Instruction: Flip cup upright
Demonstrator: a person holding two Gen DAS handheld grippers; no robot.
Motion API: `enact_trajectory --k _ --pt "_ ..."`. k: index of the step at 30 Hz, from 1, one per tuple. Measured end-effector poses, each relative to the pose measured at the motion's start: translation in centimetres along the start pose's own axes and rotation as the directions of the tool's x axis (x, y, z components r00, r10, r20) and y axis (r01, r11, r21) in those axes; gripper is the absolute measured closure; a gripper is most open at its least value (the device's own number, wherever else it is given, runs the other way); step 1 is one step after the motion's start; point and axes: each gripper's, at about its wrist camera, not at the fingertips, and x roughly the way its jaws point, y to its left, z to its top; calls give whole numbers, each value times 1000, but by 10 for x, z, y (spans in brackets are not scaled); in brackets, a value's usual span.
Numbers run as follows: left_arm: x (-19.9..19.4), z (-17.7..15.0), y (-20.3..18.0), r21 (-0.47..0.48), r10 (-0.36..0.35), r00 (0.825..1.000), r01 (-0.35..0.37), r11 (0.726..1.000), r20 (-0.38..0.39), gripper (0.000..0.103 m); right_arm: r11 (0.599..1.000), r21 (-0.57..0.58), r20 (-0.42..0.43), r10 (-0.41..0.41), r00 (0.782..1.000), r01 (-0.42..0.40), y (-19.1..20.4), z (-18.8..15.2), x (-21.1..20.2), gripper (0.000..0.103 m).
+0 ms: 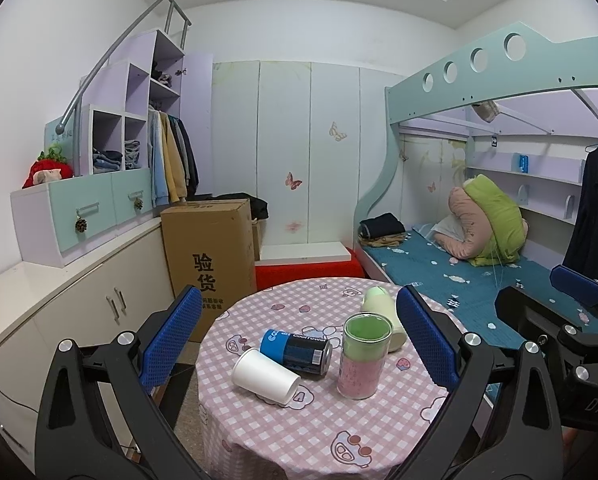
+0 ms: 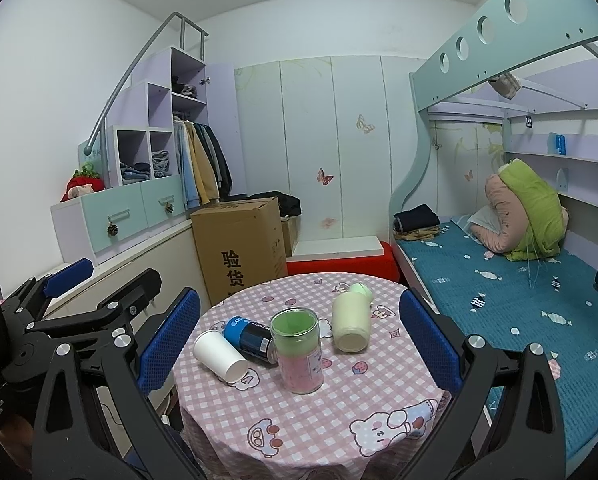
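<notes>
Left wrist view: we see paper cup (image 1: 265, 376) lying on its side on table (image 1: 299, 432) | left gripper (image 1: 299, 336), right gripper (image 2: 299, 336) both spread, empty | flip not begun.

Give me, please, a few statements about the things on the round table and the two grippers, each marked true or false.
1. The white paper cup lies on its side. True.
2. The blue can stands upright. False: it lies on its side, right behind the cup.
3. The clear jar stands upright. True.
4. The left gripper is shut on the cup. False: its jaws are spread wide and hold nothing.
5. The right gripper is open and empty. True.
6. The pale green bottle stands upright. False: it lies tipped over.
</notes>
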Motion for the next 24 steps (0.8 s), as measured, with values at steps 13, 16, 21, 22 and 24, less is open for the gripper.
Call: enact_trajectory --k 13,16,21,22,24 --pt "0 0 0 2 5 1000 -5 1000 2 5 1000 0 -1 0 1000 0 0 0 0 7" --pt "0 0 0 0 3 1000 -3 1000 3 5 1000 2 0 0 1000 0 1 0 0 7" --pt "0 0 -1 3 5 1000 -5 1000 4 5 1000 4 -1 2 1000 -2 1 0 1 7" --pt "0 0 -1 3 5 1000 -5 1000 3 5 1000 4 -1 2 1000 -2 1 0 1 7" --pt "0 0 -1 3 5 1000 -5 1000 3 5 1000 3 -1 0 1000 0 1 0 1 7"
